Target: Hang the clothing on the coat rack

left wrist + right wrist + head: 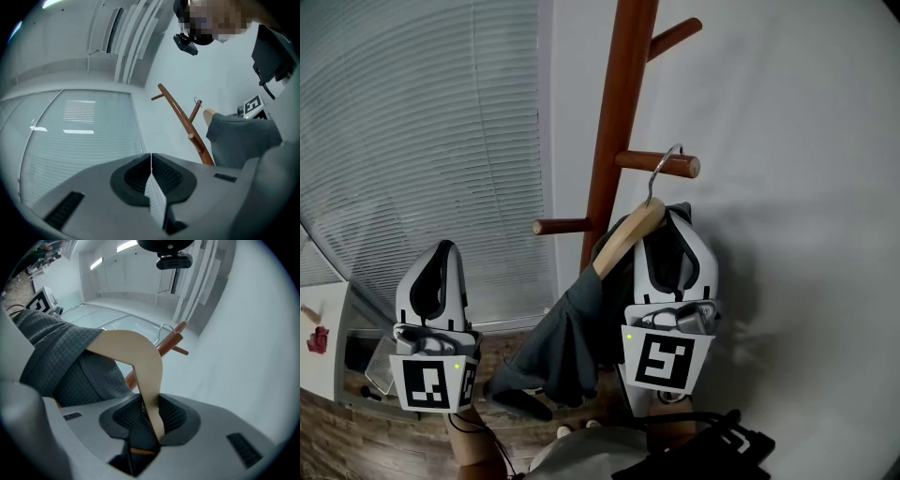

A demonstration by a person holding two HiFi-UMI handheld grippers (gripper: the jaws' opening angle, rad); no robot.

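A brown wooden coat rack point(620, 103) stands by the white wall, with pegs sticking out. A grey garment point(562, 339) hangs from a pale wooden hanger point(628, 234). The hanger's metal hook point(660, 172) arches over the right peg point(659, 164) near its tip; I cannot tell whether it rests there. My right gripper point(675, 246) is shut on the hanger's arm point(143, 363), with the garment point(61, 366) to its left and the hook point(167, 328) by the peg beyond. My left gripper point(439, 281) is lower left, shut and empty point(151, 174), facing the rack point(181, 118).
Window blinds point(422, 141) fill the left side and a white wall point(806, 187) the right. A white table corner point(319, 347) with a small red item sits at the lower left above the wooden floor. A black bag point(712, 455) lies at the bottom right.
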